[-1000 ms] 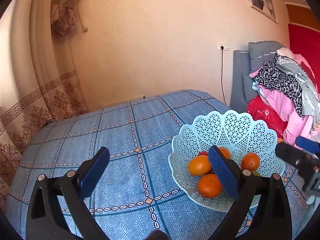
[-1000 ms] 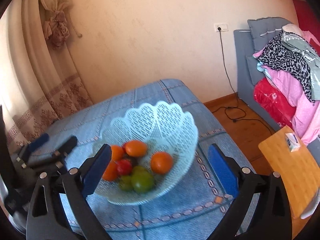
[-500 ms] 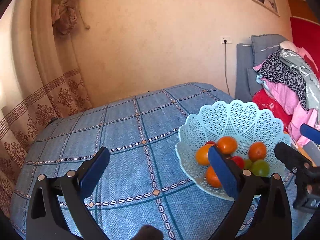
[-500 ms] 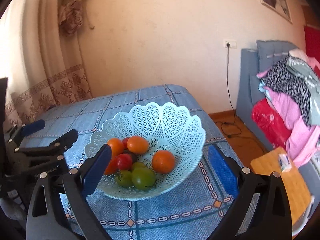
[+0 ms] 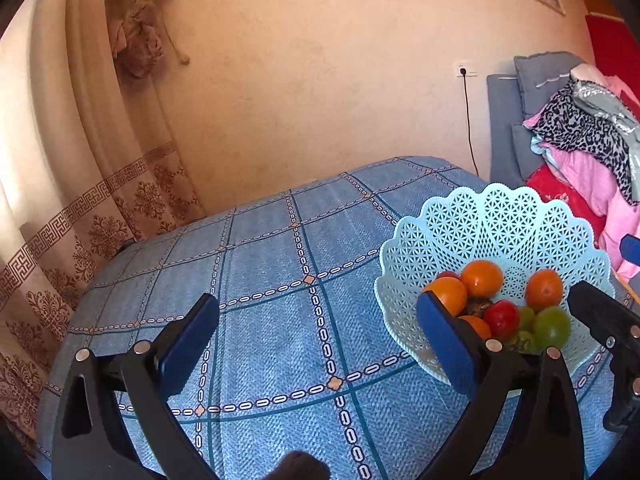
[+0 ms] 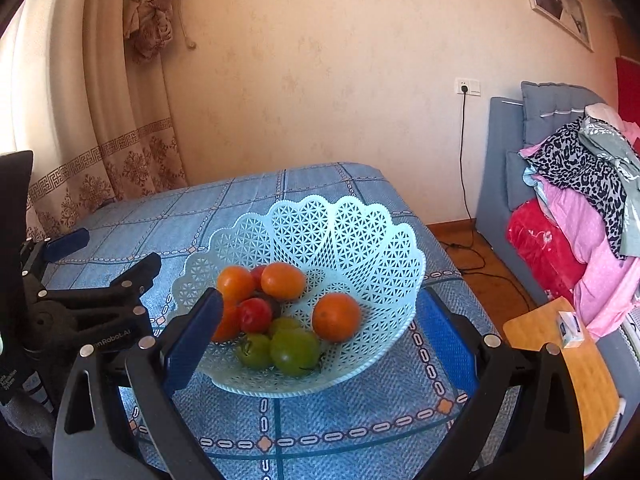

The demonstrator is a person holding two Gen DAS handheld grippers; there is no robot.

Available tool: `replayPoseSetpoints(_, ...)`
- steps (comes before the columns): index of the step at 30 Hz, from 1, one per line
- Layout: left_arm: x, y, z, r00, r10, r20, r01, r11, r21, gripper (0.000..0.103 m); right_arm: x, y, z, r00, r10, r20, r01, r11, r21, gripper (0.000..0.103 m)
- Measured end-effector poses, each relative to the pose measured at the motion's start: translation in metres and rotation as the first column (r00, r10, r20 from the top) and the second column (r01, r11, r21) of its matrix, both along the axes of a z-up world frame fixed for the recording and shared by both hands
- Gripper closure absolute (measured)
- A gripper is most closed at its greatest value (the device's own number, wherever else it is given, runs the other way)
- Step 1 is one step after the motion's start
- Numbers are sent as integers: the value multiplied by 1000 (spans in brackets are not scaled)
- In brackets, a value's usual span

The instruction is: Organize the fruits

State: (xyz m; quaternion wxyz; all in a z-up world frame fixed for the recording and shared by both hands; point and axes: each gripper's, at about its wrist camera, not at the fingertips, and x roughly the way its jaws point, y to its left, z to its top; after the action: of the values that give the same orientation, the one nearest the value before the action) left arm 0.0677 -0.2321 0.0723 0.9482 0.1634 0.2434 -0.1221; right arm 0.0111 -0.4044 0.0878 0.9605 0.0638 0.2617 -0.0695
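Observation:
A pale blue lattice basket [image 6: 360, 236] stands on the blue checked tablecloth [image 6: 320, 420]. It holds several oranges [image 6: 335, 317], a red fruit [image 6: 255, 314] and green fruits [image 6: 294, 350]. My right gripper [image 6: 320, 332] is open and empty, held above the table in front of the basket. My left gripper [image 5: 318, 344] is open and empty, left of the basket [image 5: 492, 224], above bare cloth. The left gripper also shows in the right wrist view [image 6: 104, 256], and the right gripper's finger shows in the left wrist view [image 5: 600, 312].
A wall and a curtain [image 5: 100, 184] stand behind the table. A grey sofa piled with clothes [image 6: 576, 184] is at the right. A small wooden side table [image 6: 568, 368] with a small box sits by the table's right edge. A cable runs down from a wall socket [image 6: 468, 88].
Both grippers have drawn back and swung; the basket sits further right in the left view and more centred in the right view. Both stay open and empty.

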Motion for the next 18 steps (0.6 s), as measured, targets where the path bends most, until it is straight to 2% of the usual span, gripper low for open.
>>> replayPoseSetpoints(18,-2,-7,-7,1000,13,24,-15,998,64,5,3,3,-6,1000,19,-23,-19,1000,-3,5)
